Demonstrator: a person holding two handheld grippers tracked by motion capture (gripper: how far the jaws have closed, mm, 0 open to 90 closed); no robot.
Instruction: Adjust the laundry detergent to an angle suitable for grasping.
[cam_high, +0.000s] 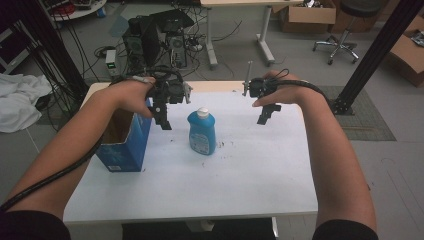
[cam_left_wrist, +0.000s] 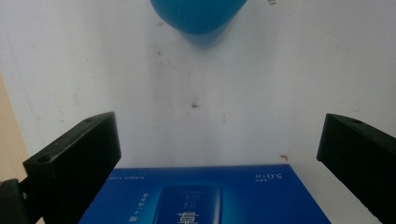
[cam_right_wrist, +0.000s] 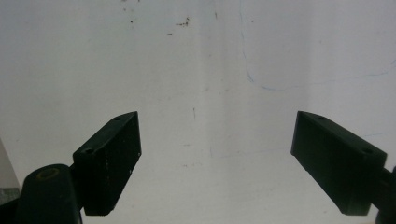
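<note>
A blue bottle with a white cap stands upright near the middle of the white table. Left of it stands an open blue carton, its brown inside showing. My left gripper hangs open above the carton's right edge, just left of the bottle. In the left gripper view the carton's blue printed face lies below the wide-apart jaws and the bottle is at the top. My right gripper hovers open over bare table to the bottle's right; its view has only the marked tabletop.
Computer towers and tangled cables stand on the floor behind the table. A black frame post rises at the right. White cloth lies at the far left. A desk and a chair stand farther back.
</note>
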